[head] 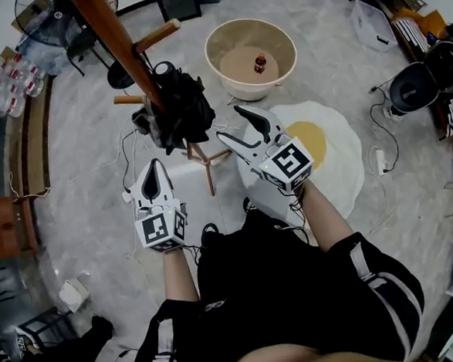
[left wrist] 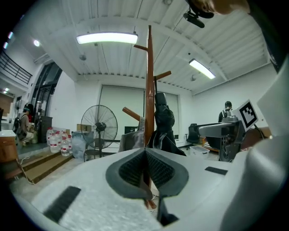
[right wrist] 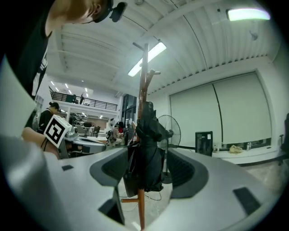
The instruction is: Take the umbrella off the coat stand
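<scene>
A wooden coat stand (head: pixel 116 37) rises in front of me, with pegs sticking out of its pole. A folded black umbrella (head: pixel 181 102) hangs from it, close against the pole. My right gripper (head: pixel 228 122) is open just right of the umbrella, not touching it. In the right gripper view the umbrella (right wrist: pixel 148 149) and the stand (right wrist: pixel 143 76) show through the gap of that gripper (right wrist: pixel 146 169). My left gripper (head: pixel 154 167) is lower and nearer to me, shut with nothing in it. The left gripper view has the stand (left wrist: pixel 149 81) and umbrella (left wrist: pixel 163 124) beyond that gripper (left wrist: pixel 145 155).
A beige round tub (head: pixel 224 41) stands on the floor behind the stand, beside a fried-egg rug (head: pixel 340 153). A pedestal fan (left wrist: pixel 99 126) and water bottles (head: pixel 11 83) are at the left. Cables trail on the floor. People stand in the background.
</scene>
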A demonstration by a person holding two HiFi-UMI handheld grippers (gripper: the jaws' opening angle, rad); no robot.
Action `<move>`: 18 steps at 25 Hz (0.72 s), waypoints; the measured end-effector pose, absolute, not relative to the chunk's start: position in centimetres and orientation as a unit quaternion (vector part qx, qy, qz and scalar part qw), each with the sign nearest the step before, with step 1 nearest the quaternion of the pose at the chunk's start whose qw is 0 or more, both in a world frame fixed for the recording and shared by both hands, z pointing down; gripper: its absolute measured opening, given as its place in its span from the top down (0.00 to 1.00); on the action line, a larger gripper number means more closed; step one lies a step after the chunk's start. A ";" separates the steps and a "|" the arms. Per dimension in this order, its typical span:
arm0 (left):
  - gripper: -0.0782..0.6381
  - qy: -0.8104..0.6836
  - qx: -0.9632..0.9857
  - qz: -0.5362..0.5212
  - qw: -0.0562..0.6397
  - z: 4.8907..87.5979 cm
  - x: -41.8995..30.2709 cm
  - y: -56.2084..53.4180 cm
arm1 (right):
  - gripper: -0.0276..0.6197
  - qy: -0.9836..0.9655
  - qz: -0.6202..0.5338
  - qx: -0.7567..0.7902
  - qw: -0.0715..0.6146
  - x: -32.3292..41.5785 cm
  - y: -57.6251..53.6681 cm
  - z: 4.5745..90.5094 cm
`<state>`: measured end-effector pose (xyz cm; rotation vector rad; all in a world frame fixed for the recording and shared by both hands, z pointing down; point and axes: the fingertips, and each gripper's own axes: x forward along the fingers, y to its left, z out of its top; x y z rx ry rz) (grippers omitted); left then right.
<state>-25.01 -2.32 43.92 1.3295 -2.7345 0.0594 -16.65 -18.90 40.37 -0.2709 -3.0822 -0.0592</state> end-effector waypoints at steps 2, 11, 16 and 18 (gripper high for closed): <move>0.89 -0.908 0.415 0.023 0.056 43.8 -24.7 -2.6 | 0.52 -0.993 -0.008 -0.117 0.025 -17.1 -19.4 40.4; 0.89 -0.930 0.355 0.049 0.082 45.4 -23.2 -3.9 | 0.51 -0.975 0.028 -0.213 0.055 -19.4 -20.9 41.5; 0.89 -0.939 0.331 0.049 0.084 45.6 -24.4 -2.9 | 0.43 -0.965 0.045 -0.251 0.063 -21.6 -19.7 42.2; 0.89 -0.940 0.326 0.049 0.082 45.6 -25.2 -2.6 | 0.38 -0.962 0.044 -0.260 0.071 -22.9 -19.4 42.4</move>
